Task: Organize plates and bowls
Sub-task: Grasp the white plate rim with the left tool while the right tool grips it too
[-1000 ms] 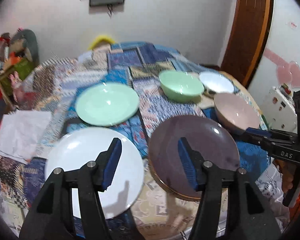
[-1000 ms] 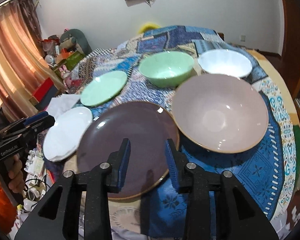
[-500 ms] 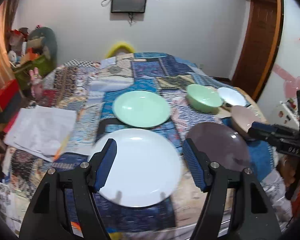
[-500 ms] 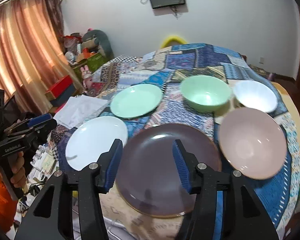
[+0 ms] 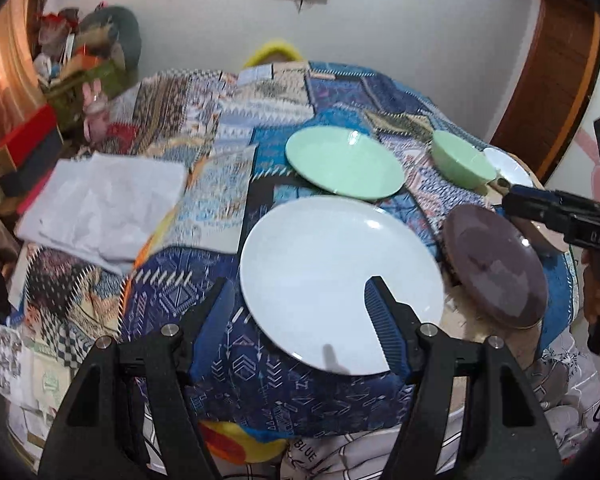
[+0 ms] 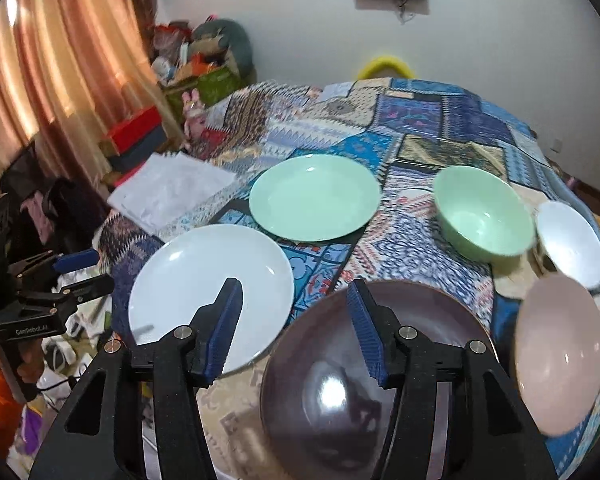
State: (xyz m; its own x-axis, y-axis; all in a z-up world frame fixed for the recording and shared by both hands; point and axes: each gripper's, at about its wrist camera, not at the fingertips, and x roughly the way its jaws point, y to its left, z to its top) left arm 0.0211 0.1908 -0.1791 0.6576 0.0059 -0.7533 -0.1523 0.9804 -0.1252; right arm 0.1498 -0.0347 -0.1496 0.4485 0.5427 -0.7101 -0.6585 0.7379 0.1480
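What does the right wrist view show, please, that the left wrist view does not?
Only the right wrist view: the pink bowl in full and the curtain.

Only the left wrist view: the right gripper's side, hiding that bowl.

Both: white plate, green plate, green bowl, white bowl, purple plate, papers.

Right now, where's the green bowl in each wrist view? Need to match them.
Left wrist: green bowl sits upper right, past the green plate, just left of the white bowl.
Right wrist: green bowl sits right of centre, between the green plate and the white bowl.
Shared landmark: the green plate, directly behind the white plate in both.
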